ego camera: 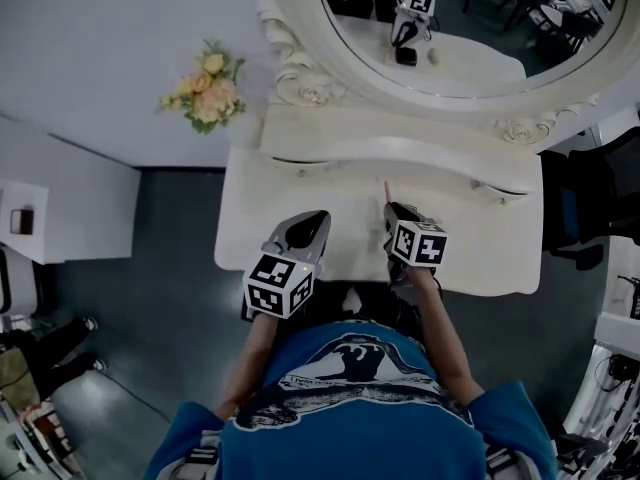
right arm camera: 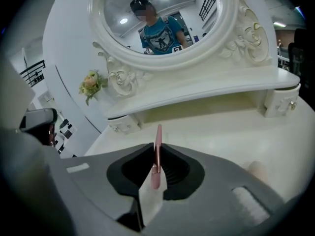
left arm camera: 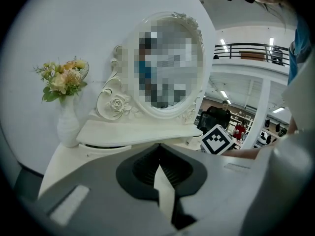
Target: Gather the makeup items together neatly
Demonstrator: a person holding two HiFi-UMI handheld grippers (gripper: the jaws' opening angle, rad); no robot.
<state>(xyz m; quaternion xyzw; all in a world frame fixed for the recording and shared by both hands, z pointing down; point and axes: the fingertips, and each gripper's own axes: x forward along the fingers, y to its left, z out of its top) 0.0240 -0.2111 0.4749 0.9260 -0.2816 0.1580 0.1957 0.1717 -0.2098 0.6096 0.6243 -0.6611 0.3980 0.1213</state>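
Observation:
A slim pink makeup pencil (right arm camera: 157, 149) stands upright between the jaws of my right gripper (right arm camera: 155, 150), which is shut on it. In the head view the pencil (ego camera: 386, 190) sticks out past the right gripper (ego camera: 389, 209), over the middle of the white dressing table (ego camera: 480, 243). My left gripper (ego camera: 318, 218) hovers beside it over the table's front left. In its own view the left gripper (left arm camera: 158, 149) has its jaws together with nothing between them.
An oval mirror (ego camera: 450, 28) in a carved frame stands on a raised shelf (ego camera: 400, 143) at the back. A white vase of flowers (ego camera: 207, 90) stands at the back left. A pale rounded thing (right arm camera: 257, 170) lies half hidden behind the right gripper's body.

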